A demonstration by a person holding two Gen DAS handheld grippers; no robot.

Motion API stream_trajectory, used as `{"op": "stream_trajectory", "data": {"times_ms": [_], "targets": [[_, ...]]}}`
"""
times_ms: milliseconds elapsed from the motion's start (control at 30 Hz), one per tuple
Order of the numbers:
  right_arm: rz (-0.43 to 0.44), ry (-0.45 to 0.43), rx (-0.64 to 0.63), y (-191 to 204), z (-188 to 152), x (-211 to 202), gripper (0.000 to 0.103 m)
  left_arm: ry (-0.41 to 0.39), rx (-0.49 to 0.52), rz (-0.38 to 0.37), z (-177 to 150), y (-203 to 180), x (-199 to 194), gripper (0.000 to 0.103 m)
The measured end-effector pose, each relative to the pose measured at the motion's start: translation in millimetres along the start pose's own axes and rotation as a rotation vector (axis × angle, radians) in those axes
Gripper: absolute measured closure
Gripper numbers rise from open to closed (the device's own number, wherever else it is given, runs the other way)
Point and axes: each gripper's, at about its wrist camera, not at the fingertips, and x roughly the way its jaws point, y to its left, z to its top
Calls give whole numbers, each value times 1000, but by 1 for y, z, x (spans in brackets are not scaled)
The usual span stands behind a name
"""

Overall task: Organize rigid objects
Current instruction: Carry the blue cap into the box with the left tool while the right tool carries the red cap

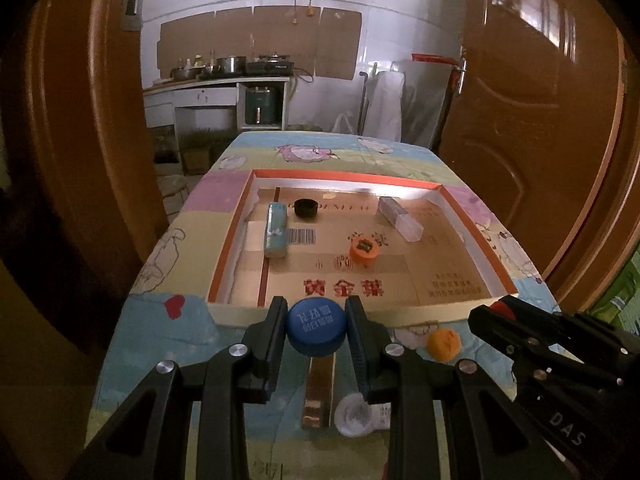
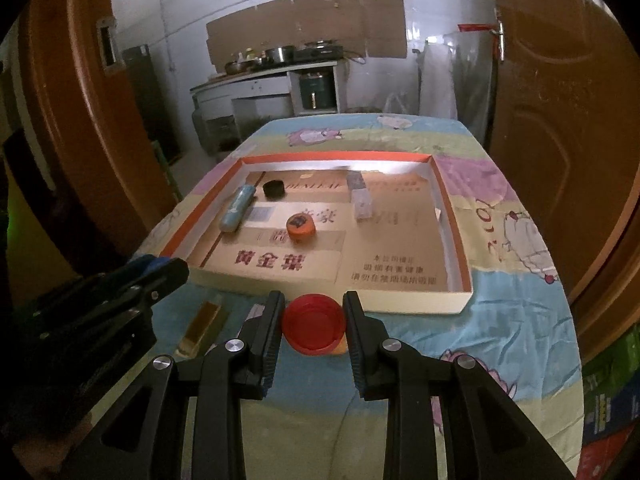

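L gripper (image 1: 316,330) is clamped on a blue bottle cap (image 1: 316,326): round, ribbed rim, top face up w/ white printed characters, both pads pressing its sides. It hangs over the table's near part, just short of the near wall of the shallow box (image 1: 224,236).

R gripper (image 2: 314,328) is clamped on a red cap (image 2: 314,326): round, hollow side up, smooth inner rim, pads tight on both sides. It sits just in front of the box's near wall, towards the box's near-right corner. Something pale orange peeks from under it; can't tell what.

The box is wide and low, w/ orange rim, white walls, tan printed floor w/ red characters and a barcode. Inside:
- teal oblong case (image 1: 276,230) along the left wall, lying flat
- black cap (image 1: 306,208) near the far wall, just beside the case's far end
- clear rectangular block (image 1: 400,220) towards the far-right corner, lying at an angle
- orange cap (image 1: 364,252) about mid-floor, w/ dark mark on top

Outside the box, on the cartoon-print table cloth (image 1: 188,248):
- second orange cap (image 1: 444,344), near the box's near wall, between the two grippers
- gold-brown bar (image 1: 320,388), lying lengthwise under the L gripper
- white round lid (image 1: 354,414), just beside the bar towards the table's near edge, partly hidden by the L finger.
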Motion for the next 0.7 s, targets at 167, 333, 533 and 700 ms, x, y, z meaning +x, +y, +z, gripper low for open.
{"op": "stream_trajectory", "data": {"times_ms": [167, 333, 533, 700], "targets": [[-2, 0, 10, -6, 12, 8, 72, 6, 4, -8, 11, 0, 10, 73], [-5, 3, 18, -12, 21, 16, 72, 12, 7, -14, 22, -2, 22, 73], [-12, 4, 29, -21, 34, 27, 72, 22, 14, -19, 39, -4, 38, 73], [-18, 15, 39, -31, 44, 40, 72, 36, 22, -24, 51, -8, 55, 73]]}}
